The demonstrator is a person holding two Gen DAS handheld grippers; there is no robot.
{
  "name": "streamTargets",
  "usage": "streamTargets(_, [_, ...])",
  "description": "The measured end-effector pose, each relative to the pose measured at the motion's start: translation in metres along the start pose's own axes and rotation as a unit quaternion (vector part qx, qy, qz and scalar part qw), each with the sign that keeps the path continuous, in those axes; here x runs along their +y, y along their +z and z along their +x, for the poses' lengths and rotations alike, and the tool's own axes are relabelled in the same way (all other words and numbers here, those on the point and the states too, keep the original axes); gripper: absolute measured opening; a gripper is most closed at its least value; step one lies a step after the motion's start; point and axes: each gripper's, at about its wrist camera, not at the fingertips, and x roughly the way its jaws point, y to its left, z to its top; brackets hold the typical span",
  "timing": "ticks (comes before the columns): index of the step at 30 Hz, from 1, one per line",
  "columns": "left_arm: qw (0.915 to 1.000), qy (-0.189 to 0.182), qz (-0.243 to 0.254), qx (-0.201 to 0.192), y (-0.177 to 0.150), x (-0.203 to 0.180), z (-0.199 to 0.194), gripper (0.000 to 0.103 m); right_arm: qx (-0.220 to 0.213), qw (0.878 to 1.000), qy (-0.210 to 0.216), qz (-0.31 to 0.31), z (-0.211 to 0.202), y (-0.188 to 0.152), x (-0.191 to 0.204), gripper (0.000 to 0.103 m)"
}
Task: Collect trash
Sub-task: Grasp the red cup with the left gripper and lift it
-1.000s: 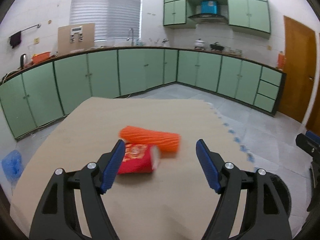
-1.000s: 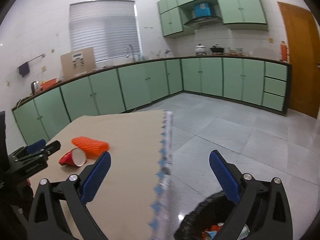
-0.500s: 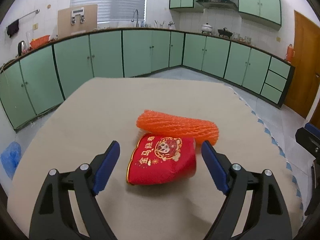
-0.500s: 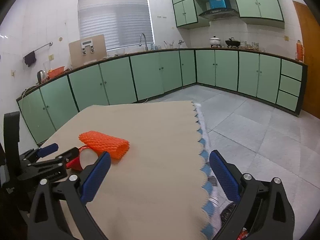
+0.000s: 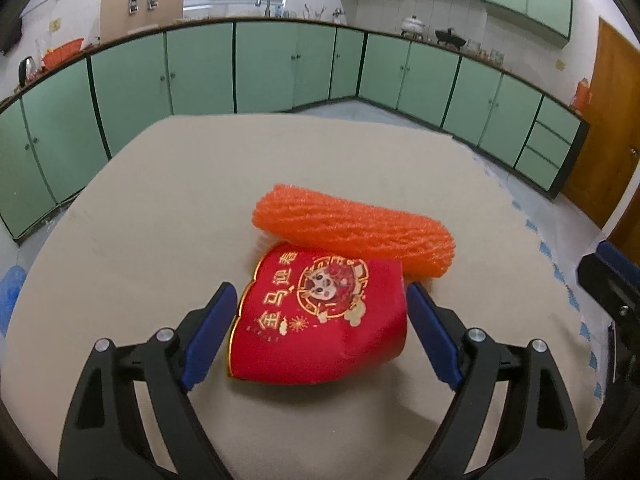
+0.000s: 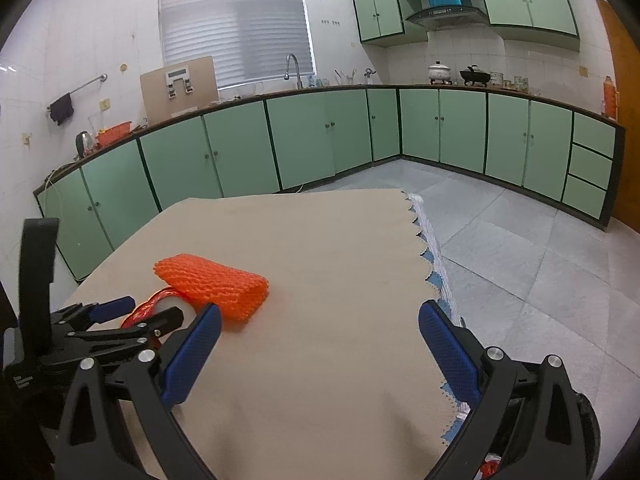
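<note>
Now | left gripper (image 5: 320, 320): spread wide, flanking crushed red paper cup (image 5: 320, 320) near table's (image 5: 160, 200) left edge | orange foam net sleeve (image 5: 352, 232): touching cup | right gripper (image 6: 318, 344): held wide, empty.

counter (image 5: 168, 200): beige cloth cover, scalloped right edge | red paper cup (image 5: 320, 316) on its side, mid-counter | orange foam net (image 5: 352, 232) touching cup's far side
</note>
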Motion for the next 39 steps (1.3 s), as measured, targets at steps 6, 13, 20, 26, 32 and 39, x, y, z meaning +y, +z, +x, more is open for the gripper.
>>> streamTargets(6, [1.0000, -0.001, -0.001, -0.001, -0.003, -0.003, -0.001, 0.066, 0.003, 1.000, 0.001, -0.001, 0.003, 0.001, 0.001, 0.097])
streamTargets(13, [0.9994, -0.007, -0.003, -0.034, -0.004, 0.001, -0.028, 0.032, 0.013, 1.000, 0.009, -0.019, 0.012, 0.003, 0.013, 0.097])
streamTargets(20, [0.9994, 0.001, -0.031, -0.012, -0.010, 0.024, -0.017, 0.081, 0.017, 0.999, 0.021, -0.028, 0.017, 0.001, 0.024, 0.097])
streamTargets(26, [0.9983, -0.014, -0.044, 0.036, -0.009, 0.032, 0.004, 0.085, 0.022, 0.999, 0.021, -0.028, 0.021, 0.001, 0.026, 0.097])
streamTargets(32, [0.9983, -0.014, -0.036, 0.044, -0.007, 0.029, 0.009, 0.078, 0.020, 0.999, 0.019, -0.029, 0.022, 0.002, 0.027, 0.097])
streamTargets(39, [0.9993, -0.014, -0.033, 0.006, -0.008, 0.028, -0.010, 0.077, 0.021, 0.999, 0.020, -0.034, 0.023, 0.001, 0.031, 0.097])
